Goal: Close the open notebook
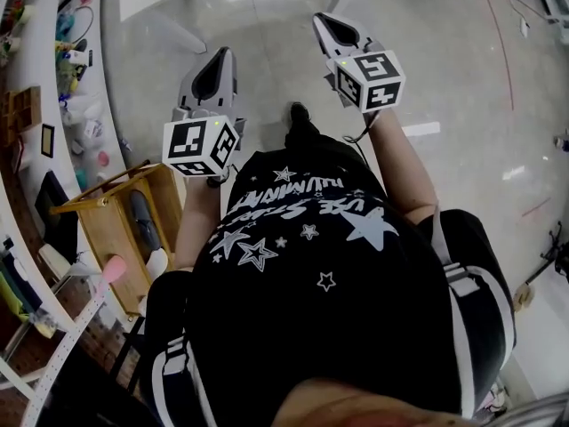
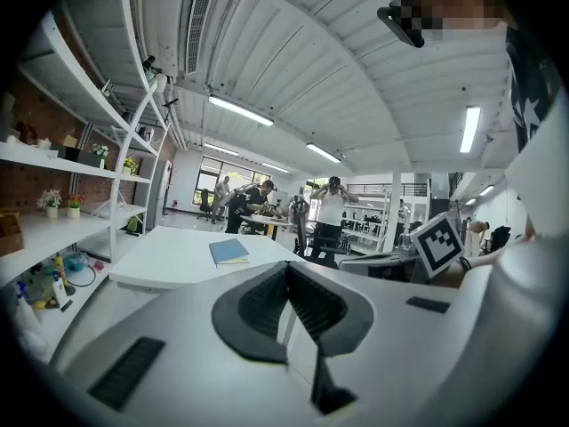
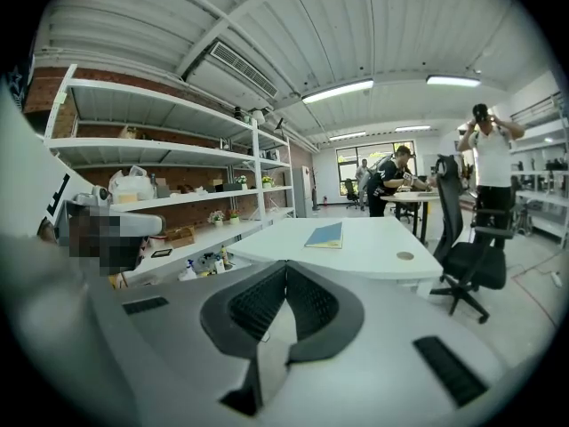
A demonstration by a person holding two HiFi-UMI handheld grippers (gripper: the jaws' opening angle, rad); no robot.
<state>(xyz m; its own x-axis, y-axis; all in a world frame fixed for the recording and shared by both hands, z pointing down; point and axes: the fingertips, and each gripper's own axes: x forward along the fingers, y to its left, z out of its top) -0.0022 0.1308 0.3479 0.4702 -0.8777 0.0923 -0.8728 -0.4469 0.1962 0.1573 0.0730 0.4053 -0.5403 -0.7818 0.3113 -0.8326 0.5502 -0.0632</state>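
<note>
A blue-covered notebook (image 2: pixel 229 252) lies flat and closed on a white table (image 2: pixel 169 261), far ahead of both grippers. The right gripper view shows the same notebook (image 3: pixel 325 236) near the far side of that table (image 3: pixel 382 252). My left gripper (image 2: pixel 286 267) points level at the table, shut with nothing between its pads. My right gripper (image 3: pixel 286 263) is shut and empty too, tilted slightly down. In the head view the left gripper (image 1: pixel 219 57) and the right gripper (image 1: pixel 322 20) are held out in front of the person's body over bare glossy floor. The table is not in that view.
White shelving (image 3: pixel 169 198) with small items runs along the brick wall at the left. A wooden crate (image 1: pixel 116 225) stands by the person's left leg. A black office chair (image 3: pixel 467 256) stands right of the table. Several people (image 2: pixel 331 212) stand at desks farther back.
</note>
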